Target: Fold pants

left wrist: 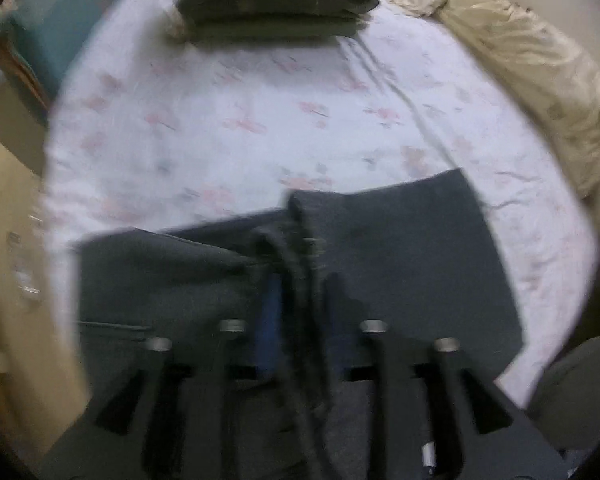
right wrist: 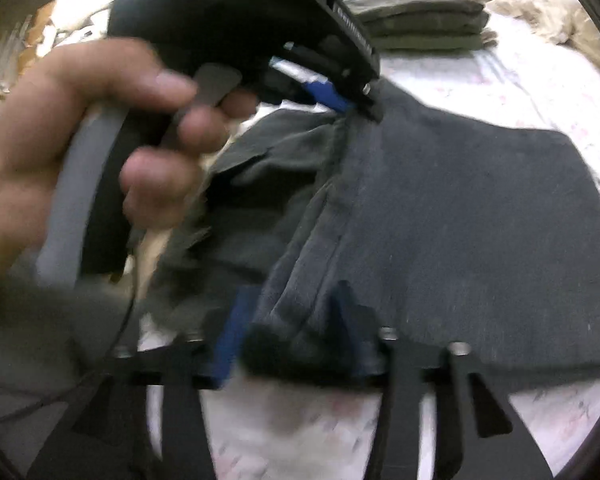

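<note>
Dark grey pants [left wrist: 400, 260] lie folded on the flowered white bed sheet [left wrist: 220, 120]. In the left wrist view my left gripper [left wrist: 302, 312] points down over a raised ridge of their cloth. The ridge runs between its blue pads [left wrist: 268, 320], which stand apart from it. The right wrist view shows the pants [right wrist: 480, 220] spread to the right. My right gripper [right wrist: 290, 328] straddles a bunched edge at their near side, jaws wide and not pressing. A person's hand [right wrist: 60, 140] holds the left gripper [right wrist: 340, 100] at the far end of the same ridge.
A stack of folded olive garments [left wrist: 276, 0] sits at the far end of the bed. A crumpled cream blanket [left wrist: 520, 48] lies along the right side. A teal cushion or board [left wrist: 60, 32] is at the far left. Duller grey-green cloth [right wrist: 260, 184] lies left of the ridge.
</note>
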Demonstrator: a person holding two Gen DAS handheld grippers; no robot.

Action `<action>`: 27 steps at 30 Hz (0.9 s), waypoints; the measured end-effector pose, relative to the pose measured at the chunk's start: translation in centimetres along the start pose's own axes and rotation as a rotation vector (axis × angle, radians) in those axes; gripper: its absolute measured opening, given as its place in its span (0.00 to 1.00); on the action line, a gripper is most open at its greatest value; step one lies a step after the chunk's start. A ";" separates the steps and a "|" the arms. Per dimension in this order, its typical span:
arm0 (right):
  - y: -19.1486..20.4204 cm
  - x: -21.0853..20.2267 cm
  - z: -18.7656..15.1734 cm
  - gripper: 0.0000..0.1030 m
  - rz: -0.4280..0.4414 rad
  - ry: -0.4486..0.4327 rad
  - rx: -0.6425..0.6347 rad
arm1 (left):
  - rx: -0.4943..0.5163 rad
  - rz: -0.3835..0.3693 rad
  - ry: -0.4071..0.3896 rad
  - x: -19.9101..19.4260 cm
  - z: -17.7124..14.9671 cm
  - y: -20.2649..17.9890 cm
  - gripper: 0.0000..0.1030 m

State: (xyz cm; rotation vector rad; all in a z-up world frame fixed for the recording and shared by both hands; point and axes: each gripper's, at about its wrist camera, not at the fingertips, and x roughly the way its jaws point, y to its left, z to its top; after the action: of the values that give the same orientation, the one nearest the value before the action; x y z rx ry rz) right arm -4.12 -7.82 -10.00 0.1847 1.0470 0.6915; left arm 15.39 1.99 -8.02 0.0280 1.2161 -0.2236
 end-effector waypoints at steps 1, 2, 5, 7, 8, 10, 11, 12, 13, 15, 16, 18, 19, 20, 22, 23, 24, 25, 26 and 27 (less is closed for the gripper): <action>0.1 -1.0 -0.3 0.57 0.025 0.017 -0.019 | 0.012 0.055 -0.036 -1.0 -0.1 0.0 0.51; 0.0 -2.4 -0.7 0.57 0.022 0.003 -0.039 | 0.027 0.110 -0.088 -2.3 -0.2 -0.2 0.52; -3.2 -6.5 -0.6 0.57 -0.112 -0.082 0.037 | 0.077 0.117 -0.229 -5.0 -0.7 -1.8 0.52; -8.4 -8.8 0.2 0.55 -0.191 -0.124 0.244 | 0.157 0.034 -0.207 -4.5 -1.1 -4.1 0.52; -11.0 -9.6 0.5 0.51 -0.242 -0.132 0.335 | 0.180 -0.001 -0.171 -3.7 -1.5 -5.0 0.52; -15.7 -10.2 0.8 0.40 -0.320 -0.098 0.484 | 0.161 -0.138 -0.073 -1.5 -2.5 -5.7 0.51; -17.5 -9.9 0.6 0.40 -0.304 -0.062 0.545 | 0.155 -0.162 -0.027 -0.5 -3.0 -5.9 0.50; -19.2 -9.1 0.2 0.40 -0.266 -0.004 0.607 | 0.160 -0.176 0.040 0.7 -3.8 -6.3 0.46; -20.1 -8.1 -0.1 0.40 -0.235 0.055 0.641 | 0.172 -0.182 0.079 1.5 -4.3 -6.6 0.45; -20.5 -6.3 -0.8 0.37 -0.267 0.179 0.607 | 0.205 -0.137 0.171 3.3 -6.0 -6.8 0.45; -20.0 -5.6 -1.1 0.31 -0.326 0.212 0.556 | 0.206 -0.122 0.209 4.2 -6.8 -6.8 0.43; -18.9 -5.0 -1.1 0.29 -0.379 0.236 0.480 | 0.215 -0.118 0.227 5.0 -8.2 -6.9 0.43; -18.5 -4.9 -0.9 0.29 -0.398 0.241 0.462 | 0.228 -0.106 0.219 4.8 -8.2 -7.2 0.43; -18.3 -5.2 -0.6 0.31 -0.394 0.231 0.465 | 0.237 -0.097 0.212 4.4 -8.1 -7.5 0.44; -18.5 -7.0 -0.5 0.35 -0.316 0.137 0.533 | 0.204 -0.124 0.193 3.6 -7.8 -7.4 0.44; -18.7 -8.2 -0.5 0.35 -0.275 0.069 0.580 | 0.183 -0.144 0.176 3.0 -7.5 -7.3 0.44; -19.0 -9.5 -0.6 0.38 -0.245 -0.002 0.626 | 0.156 -0.173 0.148 2.2 -7.2 -7.1 0.44; -19.3 -10.4 -0.7 0.52 -0.247 -0.049 0.656 | 0.129 -0.205 0.109 1.4 -6.8 -6.8 0.45; -19.6 -11.3 -0.9 0.65 -0.267 -0.094 0.685 | 0.109 -0.226 0.063 0.6 -6.4 -6.7 0.47; -20.2 -12.0 -1.1 0.67 -0.288 -0.128 0.711 | 0.085 -0.224 0.005 -0.3 -5.8 -6.4 0.50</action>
State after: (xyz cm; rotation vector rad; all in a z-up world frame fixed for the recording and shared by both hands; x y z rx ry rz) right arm -0.01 -30.94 -10.99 0.6682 1.1333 0.0229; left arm 8.74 -3.36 -9.16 -0.0343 1.2141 -0.4713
